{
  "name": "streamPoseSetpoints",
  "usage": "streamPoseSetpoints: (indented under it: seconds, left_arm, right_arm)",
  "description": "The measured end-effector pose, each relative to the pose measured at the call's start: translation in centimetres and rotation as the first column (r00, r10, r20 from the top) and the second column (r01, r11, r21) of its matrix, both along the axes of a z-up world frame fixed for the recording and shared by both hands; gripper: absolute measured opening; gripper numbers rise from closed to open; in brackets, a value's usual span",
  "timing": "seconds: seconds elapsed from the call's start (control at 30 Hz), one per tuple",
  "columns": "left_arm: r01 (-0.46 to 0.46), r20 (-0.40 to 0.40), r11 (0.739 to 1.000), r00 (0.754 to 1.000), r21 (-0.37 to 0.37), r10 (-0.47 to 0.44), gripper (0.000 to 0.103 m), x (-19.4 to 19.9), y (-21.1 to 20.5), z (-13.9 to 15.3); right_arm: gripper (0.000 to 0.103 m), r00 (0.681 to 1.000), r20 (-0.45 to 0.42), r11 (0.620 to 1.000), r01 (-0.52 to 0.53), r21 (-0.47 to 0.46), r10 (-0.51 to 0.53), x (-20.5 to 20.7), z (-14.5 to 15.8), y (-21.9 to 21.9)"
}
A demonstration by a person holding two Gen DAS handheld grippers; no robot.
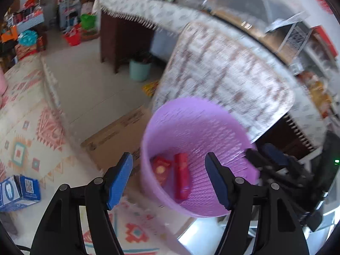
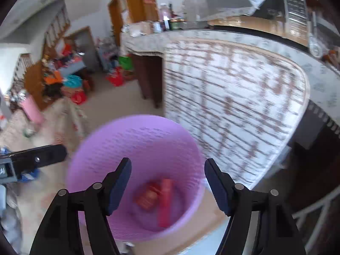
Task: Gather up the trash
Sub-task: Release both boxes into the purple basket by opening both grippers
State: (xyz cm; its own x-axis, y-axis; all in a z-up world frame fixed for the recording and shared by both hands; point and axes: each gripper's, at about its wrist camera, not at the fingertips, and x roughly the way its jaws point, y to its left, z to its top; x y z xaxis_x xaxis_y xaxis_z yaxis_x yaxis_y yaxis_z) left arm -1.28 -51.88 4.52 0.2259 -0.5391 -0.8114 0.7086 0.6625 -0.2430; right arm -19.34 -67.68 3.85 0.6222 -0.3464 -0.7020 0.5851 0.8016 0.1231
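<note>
- Left gripper [image 1: 169, 170]: jaws apart, nothing between them, over the near rim of the purple bin [image 1: 191, 127].
- Right gripper [image 2: 167, 174]: jaws spread, holding nothing, above the bin's opening.
- Red packet [image 1: 161, 167] and red tube [image 1: 181, 175] lie side by side on the bin's bottom.
- Blue box [image 1: 19, 191] sits on the patterned mat [image 1: 27, 127], left of the bin.

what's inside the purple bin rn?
In the purple bin: a red tube and a red packet on its bottom. Near wall hides part of the floor; blur hides any labels.
</note>
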Motion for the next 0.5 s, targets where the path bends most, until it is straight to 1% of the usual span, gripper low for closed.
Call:
streamPoseSetpoints:
  seconds: [0.1,0.17,0.2,0.23,0.27,0.3,0.33,0.37,0.4,0.5]
  left_arm:
    - [0.003,-0.054,0.997,0.999,0.072,0.001,0.069,0.5,-0.4,-2.3]
    - [0.014,-0.094,0.993,0.996,0.113,-0.003,0.066,0.6,-0.8,-3.7]
    - [0.016,-0.106,0.992,0.994,0.126,-0.002,0.056,0.6,-0.9,-4.1]
    - [0.021,-0.124,0.990,0.992,0.140,-0.004,0.049,0.6,-1.0,-4.6]
    - [0.031,-0.156,0.988,0.988,0.151,-0.007,0.038,0.6,-1.0,-5.2]
    - [0.035,-0.181,0.989,0.983,0.144,-0.008,0.037,0.7,-1.0,-5.4]
    - [0.027,-0.181,0.990,0.983,0.137,-0.002,0.036,0.6,-0.8,-5.3]
    - [0.026,-0.173,0.989,0.985,0.144,-0.001,0.036,0.4,-0.7,-5.1]
    - [0.022,-0.164,0.988,0.987,0.153,0.004,0.034,0.2,-0.5,-5.0]
    - [0.012,-0.171,0.987,0.985,0.162,0.016,0.032,0.1,0.5,-4.9]
  right_arm:
    - [0.076,0.999,-0.034,0.995,0.018,0.096,-0.015,-0.3,-2.4,-1.2]
    - [0.075,0.999,-0.044,0.985,0.024,0.172,-0.017,-0.4,-3.9,-1.9]
    - [0.072,0.999,-0.040,0.980,0.022,0.199,-0.015,-0.5,-4.4,-2.0]
    - [0.067,0.999,-0.036,0.971,0.019,0.238,-0.011,-0.5,-5.0,-2.2]
    - [0.065,0.999,-0.036,0.965,0.017,0.260,-0.008,-0.4,-5.3,-2.2]
    - [0.059,1.000,-0.031,0.957,0.010,0.291,-0.001,-0.4,-5.7,-2.3]
    - [0.057,0.999,-0.033,0.955,0.017,0.297,-0.007,-0.3,-5.9,-2.3]
    - [0.056,0.999,-0.029,0.954,0.023,0.299,-0.015,-0.3,-5.9,-2.2]
    - [0.054,0.999,-0.028,0.953,0.023,0.301,-0.016,-0.3,-5.9,-2.2]
    - [0.051,1.000,-0.010,0.940,0.016,0.340,-0.013,-0.7,-5.6,-2.1]
